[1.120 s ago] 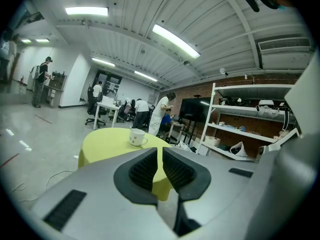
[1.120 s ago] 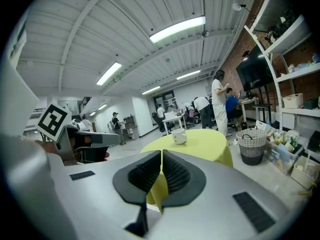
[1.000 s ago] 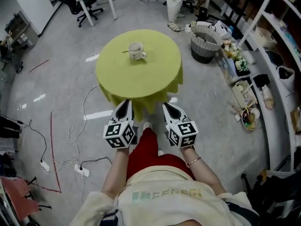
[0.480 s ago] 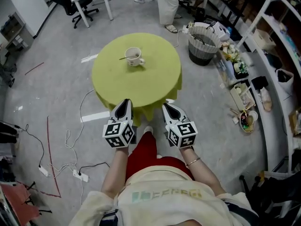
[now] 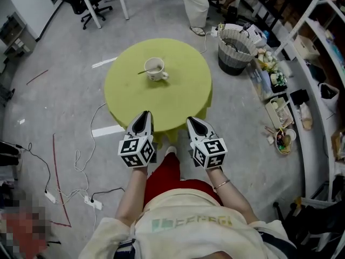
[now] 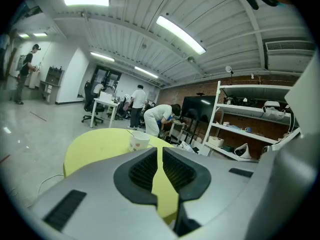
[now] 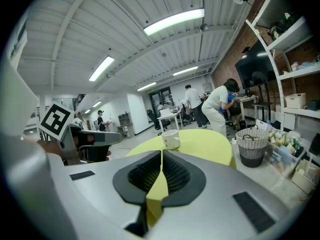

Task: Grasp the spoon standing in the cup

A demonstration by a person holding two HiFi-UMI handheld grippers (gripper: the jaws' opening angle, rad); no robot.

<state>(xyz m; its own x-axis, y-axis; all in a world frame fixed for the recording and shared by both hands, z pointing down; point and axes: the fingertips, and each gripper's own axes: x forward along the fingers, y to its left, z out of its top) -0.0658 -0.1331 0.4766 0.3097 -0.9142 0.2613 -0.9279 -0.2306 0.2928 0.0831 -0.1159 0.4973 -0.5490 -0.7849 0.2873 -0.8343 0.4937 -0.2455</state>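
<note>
The spoon (image 5: 144, 72) is thin and dark-looking, leaning in a white cup (image 5: 156, 68) with its handle poking over the rim toward 9 o'clock in the head view. The cup, with its own handle at about 4 o'clock, sits on a round table (image 5: 183, 99) draped in yellow-green cloth, toward 11 o'clock from the tabletop's centre. Both grippers hang at the table's near edge, at 6 o'clock, well apart from the cup. The left gripper (image 5: 144, 115) has its 2 jaws pressed together on nothing. The right gripper (image 5: 192, 121) is likewise closed and empty.
</note>
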